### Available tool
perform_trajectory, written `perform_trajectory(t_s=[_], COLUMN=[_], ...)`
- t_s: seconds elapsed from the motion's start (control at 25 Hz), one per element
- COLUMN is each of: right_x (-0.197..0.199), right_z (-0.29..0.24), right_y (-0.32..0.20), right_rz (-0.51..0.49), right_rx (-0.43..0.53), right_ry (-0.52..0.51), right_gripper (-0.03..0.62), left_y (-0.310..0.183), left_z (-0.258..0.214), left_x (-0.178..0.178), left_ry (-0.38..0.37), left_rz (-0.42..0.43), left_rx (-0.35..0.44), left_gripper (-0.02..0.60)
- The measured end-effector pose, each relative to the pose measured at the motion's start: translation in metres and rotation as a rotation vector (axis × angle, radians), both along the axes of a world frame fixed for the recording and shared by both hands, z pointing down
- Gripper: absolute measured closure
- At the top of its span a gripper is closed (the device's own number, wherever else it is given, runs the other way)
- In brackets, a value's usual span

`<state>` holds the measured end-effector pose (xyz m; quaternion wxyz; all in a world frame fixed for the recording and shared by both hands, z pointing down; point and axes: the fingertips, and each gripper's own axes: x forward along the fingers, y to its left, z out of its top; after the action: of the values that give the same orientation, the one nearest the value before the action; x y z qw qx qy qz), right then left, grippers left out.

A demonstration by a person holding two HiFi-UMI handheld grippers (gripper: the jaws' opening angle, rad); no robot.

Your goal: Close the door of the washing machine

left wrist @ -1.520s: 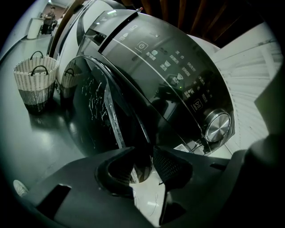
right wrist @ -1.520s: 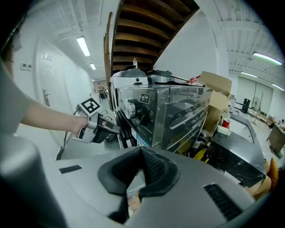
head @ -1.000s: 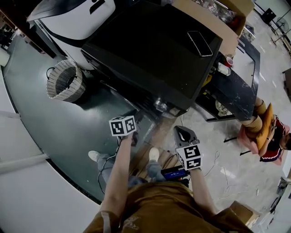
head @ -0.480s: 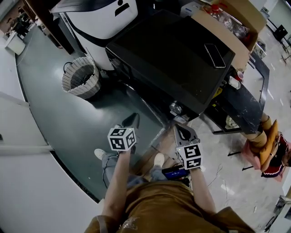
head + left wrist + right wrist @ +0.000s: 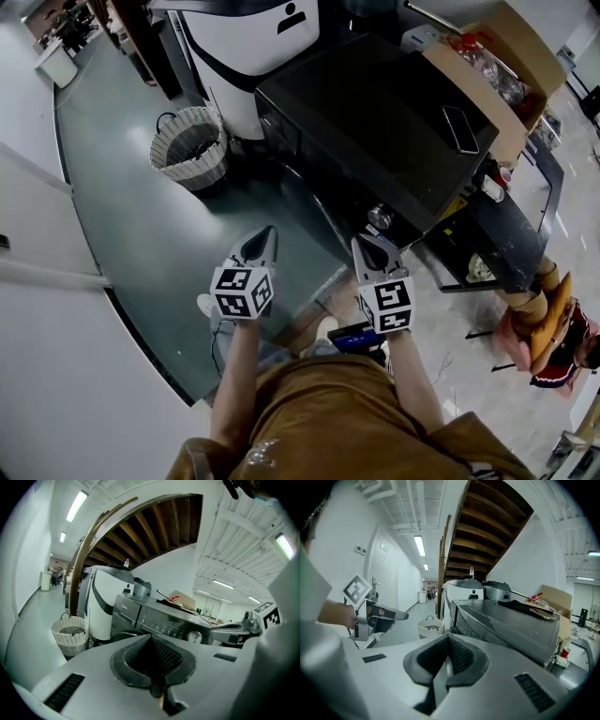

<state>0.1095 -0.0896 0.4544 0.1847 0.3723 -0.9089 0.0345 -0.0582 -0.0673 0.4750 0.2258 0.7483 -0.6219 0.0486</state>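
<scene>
The black washing machine (image 5: 375,122) stands ahead of me, its control panel and silver knob (image 5: 379,217) facing my hands. In the left gripper view its dark round door (image 5: 123,635) lies below the panel (image 5: 164,620); no door leaf sticks out from the front. My left gripper (image 5: 261,238) hangs in the air short of the machine's front, shut with nothing in it. My right gripper (image 5: 367,247) floats beside it near the knob, its jaws together and empty. Neither touches the machine. Each gripper shows in the other's view: the right gripper (image 5: 234,631), the left gripper (image 5: 386,616).
A woven basket (image 5: 190,147) sits on the grey floor left of the machine, next to a white appliance (image 5: 253,37). A phone (image 5: 461,129) lies on the machine's top, with a cardboard box (image 5: 487,56) behind. A person (image 5: 553,337) sits at the far right. A white wall runs along the left.
Both grippers have risen and now point more level at the machine's front. The left jaws have come together. The head view has swung, so the basket and machine sit further right.
</scene>
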Motion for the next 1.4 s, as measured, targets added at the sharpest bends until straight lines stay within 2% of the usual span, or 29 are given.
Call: perform_trajectory(t_s=[0.24,0.52,0.72,1.4], right_x=[-0.020,-0.038,-0.044,-0.047], right_z=[-0.019,-0.031,-0.031,-0.031], right_y=[0.006,0.013,0.018,0.028], right_rz=[-0.036,-0.062,-0.081,-0.107], right_rx=[0.034,0.016,0.015,0.018], right_ry=[-0.023,-0.079,-0.068,-0.055], right_gripper=[0.582,0.582,0.582,0.582], left_y=[0.017,0.033,0.038,0.047], left_z=[-0.023,-0.042,-0.051,-0.050], left_x=[-0.018,-0.037,-0.051,-0.052], left_ry=[-0.005,0.017,0.095,0.095], left_rz=[-0.055,-0.112,-0.160,-0.164], left_rx=[0.055,0.099,0.132,0.138], left_gripper=[0.557,0.557,0.557,0.557])
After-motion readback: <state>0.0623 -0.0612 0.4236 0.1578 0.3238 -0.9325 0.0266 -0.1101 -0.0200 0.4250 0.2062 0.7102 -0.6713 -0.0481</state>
